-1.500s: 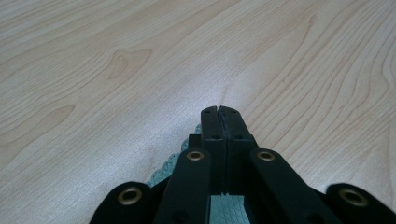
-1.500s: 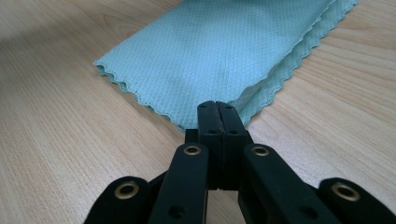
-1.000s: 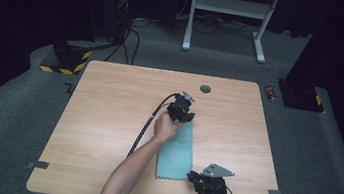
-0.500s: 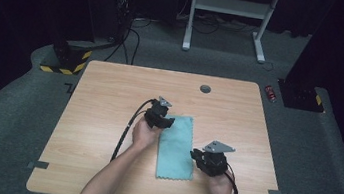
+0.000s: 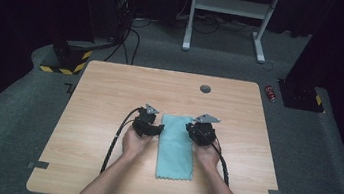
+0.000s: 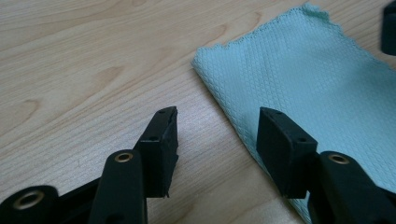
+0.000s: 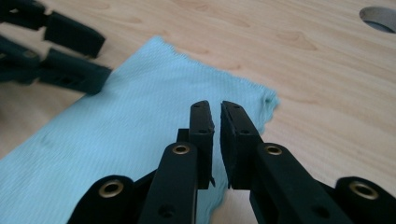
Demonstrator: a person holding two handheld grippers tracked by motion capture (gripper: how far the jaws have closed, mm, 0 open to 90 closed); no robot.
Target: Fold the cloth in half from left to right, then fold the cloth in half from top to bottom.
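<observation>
High view: left hand-held gripper (image 5: 154, 129) spread, right hand-held gripper (image 5: 194, 132) nearly closed, flanking unlabelled teal cloth (image 5: 176, 148).

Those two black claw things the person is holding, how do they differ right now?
The left gripper has its jaws spread wide, straddling the teal cloth's long edge; the right gripper has its jaws nearly closed, a thin gap between them. The left gripper sits at the cloth's left side, the right gripper at its right, near a far corner. Both are black, hand-held, and low over the wooden table.
</observation>
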